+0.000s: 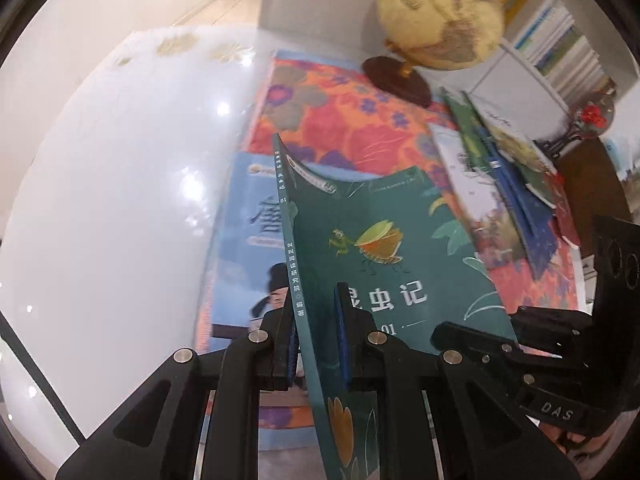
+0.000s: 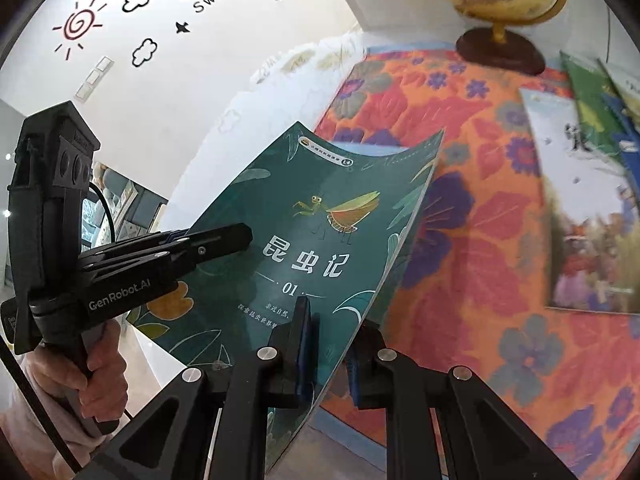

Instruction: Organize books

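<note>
While you held the green book [image 1: 384, 240] up off the table, both claws were clamped on it.

Your left gripper [image 1: 316, 336] pinched its spine edge at lower centre; your right gripper [image 2: 328, 344] was closed on the opposite edge, the cover bowing above the floral cloth [image 2: 472, 248], the globe [image 1: 440, 20] at upper right.

Green book [image 2: 320, 240] cover reads "昆虫记" with "01" below it; the spine in the left wrist view also carries "01". Left gripper [image 2: 240, 238] body, at 9 o'clock in the right wrist view, is marked "GenRobot.AI". Right gripper [image 1: 472, 334], at 4 o'clock in the left wrist view: "DAS". Wall [image 2: 168, 92] lettering: "Life is Sweet".
</note>
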Demonstrator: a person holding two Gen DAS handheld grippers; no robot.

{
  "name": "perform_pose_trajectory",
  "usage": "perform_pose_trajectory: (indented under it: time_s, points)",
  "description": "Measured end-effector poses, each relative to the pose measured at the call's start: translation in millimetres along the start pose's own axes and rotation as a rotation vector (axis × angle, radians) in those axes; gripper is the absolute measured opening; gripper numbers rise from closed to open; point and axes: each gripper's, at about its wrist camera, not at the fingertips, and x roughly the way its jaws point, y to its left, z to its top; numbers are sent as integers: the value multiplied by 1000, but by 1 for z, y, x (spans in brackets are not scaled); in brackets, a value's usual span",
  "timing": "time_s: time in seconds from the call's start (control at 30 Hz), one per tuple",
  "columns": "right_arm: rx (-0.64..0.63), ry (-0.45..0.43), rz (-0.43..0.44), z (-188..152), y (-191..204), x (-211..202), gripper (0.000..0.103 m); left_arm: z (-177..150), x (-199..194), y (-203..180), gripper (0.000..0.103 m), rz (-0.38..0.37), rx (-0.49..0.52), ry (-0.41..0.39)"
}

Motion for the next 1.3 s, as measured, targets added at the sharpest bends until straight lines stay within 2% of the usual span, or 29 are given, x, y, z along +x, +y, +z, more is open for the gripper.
perform_pose_trajectory:
  time_s: [0.1,0.3,0.37,0.53,0.7,1.03,1.1,1.3]
  points:
    - [-4,5,-14,0,5,9,16,-2,6,8,12,4,-18,4]
    - [59,49,9,-4,1,32,16,-2,22,28,16,14,-89,26]
    - [65,54,-13,-6,2,38,16,-2,29,32,17,36,-99,44]
    - [124,78,1,-14,-6,50,16,-2,34,36,19,56,-108,53]
    - [134,77,8,-12,-9,47,16,-3,38,40,25,96,-105,68]
    - [170,76,31,-20,-18,40,21,1,43,37,30,141,-80,101]
    - [203,87,43,-22,-23,37,22,0,46,38,33,170,-70,114]
    - [328,92,-9,-37,-48,14,25,-1,45,41,33,161,-89,110]
